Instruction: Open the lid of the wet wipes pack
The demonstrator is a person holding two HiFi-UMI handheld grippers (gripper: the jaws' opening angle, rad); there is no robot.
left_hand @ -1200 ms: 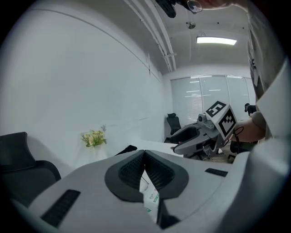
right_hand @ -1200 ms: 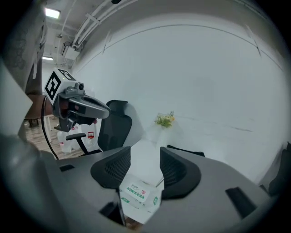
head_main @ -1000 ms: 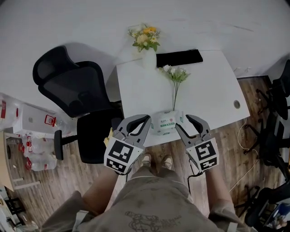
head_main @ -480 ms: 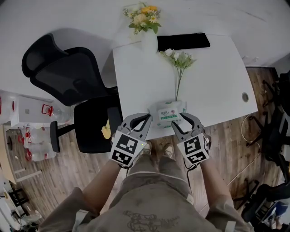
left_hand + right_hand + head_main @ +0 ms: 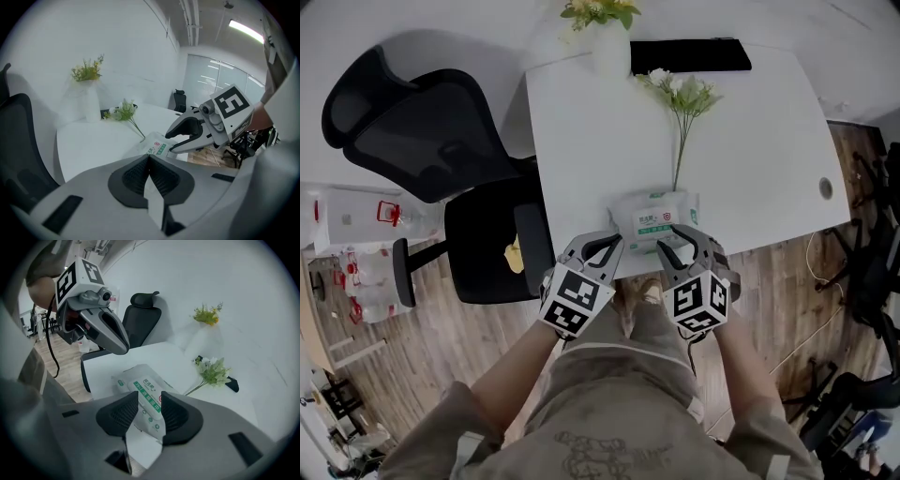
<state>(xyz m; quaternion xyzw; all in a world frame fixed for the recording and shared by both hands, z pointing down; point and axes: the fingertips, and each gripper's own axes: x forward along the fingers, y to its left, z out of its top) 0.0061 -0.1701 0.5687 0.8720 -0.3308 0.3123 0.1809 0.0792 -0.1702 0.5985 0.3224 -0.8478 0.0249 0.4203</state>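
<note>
A white table [image 5: 581,141] on wood floor [image 5: 469,356] bears the wet wipes pack [image 5: 652,211] and a flower [image 5: 680,103]; a black chair [image 5: 422,141] stands beside; the left gripper [image 5: 609,246] is pressed together; the right gripper [image 5: 667,240] is spread, its jaws just closing, above the pack and ungripped.

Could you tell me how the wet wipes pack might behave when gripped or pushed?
Its crinkled film wrapper suggests the wet wipes pack would probably dent. Lying flat on the smooth white table near its edge, it may slide when pushed.

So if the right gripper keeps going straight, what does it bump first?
Probably the wet wipes pack on the table. It shows through the gap of the right gripper, whose jaws have just been closing with nothing held.
</note>
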